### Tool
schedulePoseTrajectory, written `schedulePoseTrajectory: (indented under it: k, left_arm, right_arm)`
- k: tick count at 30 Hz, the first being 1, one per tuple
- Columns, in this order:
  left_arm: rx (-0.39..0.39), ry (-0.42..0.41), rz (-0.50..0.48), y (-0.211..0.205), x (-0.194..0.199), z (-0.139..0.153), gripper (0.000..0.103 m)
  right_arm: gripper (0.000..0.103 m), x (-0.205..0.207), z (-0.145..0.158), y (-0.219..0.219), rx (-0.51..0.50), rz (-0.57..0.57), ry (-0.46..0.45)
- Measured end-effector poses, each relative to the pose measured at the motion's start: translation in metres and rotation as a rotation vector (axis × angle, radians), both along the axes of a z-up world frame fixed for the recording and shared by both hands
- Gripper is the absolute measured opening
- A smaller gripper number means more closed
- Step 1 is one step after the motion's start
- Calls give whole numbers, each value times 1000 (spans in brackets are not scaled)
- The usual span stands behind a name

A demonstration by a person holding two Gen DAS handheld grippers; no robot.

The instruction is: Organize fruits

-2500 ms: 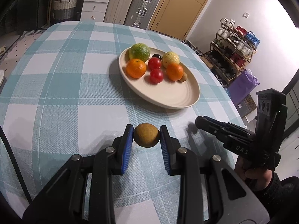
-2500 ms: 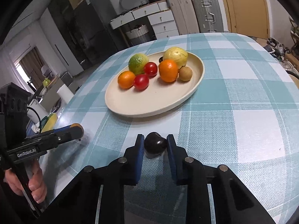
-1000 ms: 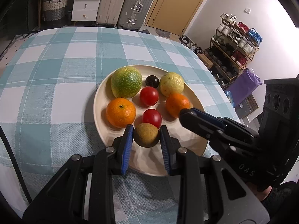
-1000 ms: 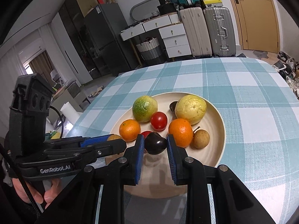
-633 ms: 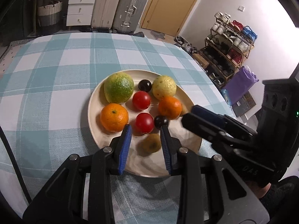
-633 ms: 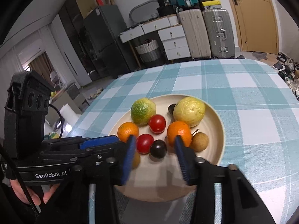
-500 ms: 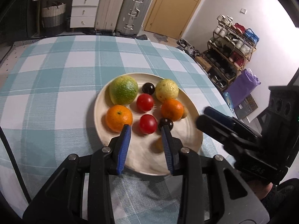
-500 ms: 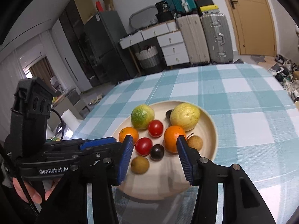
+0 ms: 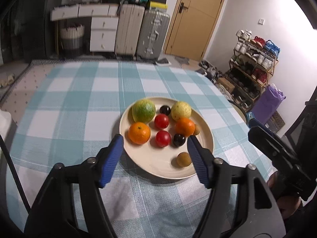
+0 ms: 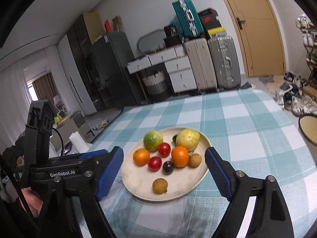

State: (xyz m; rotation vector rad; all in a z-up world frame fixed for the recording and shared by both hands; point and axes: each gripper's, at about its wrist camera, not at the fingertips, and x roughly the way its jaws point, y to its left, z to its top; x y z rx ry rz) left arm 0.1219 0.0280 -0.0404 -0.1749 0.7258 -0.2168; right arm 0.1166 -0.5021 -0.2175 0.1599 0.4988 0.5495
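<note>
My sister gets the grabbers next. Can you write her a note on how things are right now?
Left gripper: open, empty, above the table's near side. Right gripper: open, empty too.
The plate on the checked tablecloth holds every fruit in view: green one, yellow one, two oranges, two red ones, two dark ones, two small brown ones.
Done: no fruit visible off the plate.
Left: maybe nothing; check outside these views.

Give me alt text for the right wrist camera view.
A cream plate holding nine fruits sits on a teal checked tablecloth, framed by the open right gripper. The left gripper shows at the left; suitcases stand behind.
</note>
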Motion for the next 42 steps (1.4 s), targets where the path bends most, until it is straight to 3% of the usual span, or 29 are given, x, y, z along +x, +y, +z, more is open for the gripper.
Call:
schedulePoseTrajectory:
  k: [3, 8, 14, 31, 42]
  left_arm:
    - [30, -42, 17, -4, -13, 11, 82]
    - [66, -109, 28, -11, -33, 25, 84]
    - [103, -162, 73, -15, -53, 35, 100]
    - [178, -303, 214, -13, -89, 39, 102]
    - [185, -333, 232, -2, -93, 22, 102]
  right_arm:
    - [92, -11, 8, -1, -1, -5, -40]
    - [100, -28, 16, -4, 7, -16, -96]
    - [103, -47, 23, -4, -12, -24, -146]
    - [103, -80, 29, 1, -30, -46, -259]
    - [103, -83, 17, 1, -53, -58, -277]
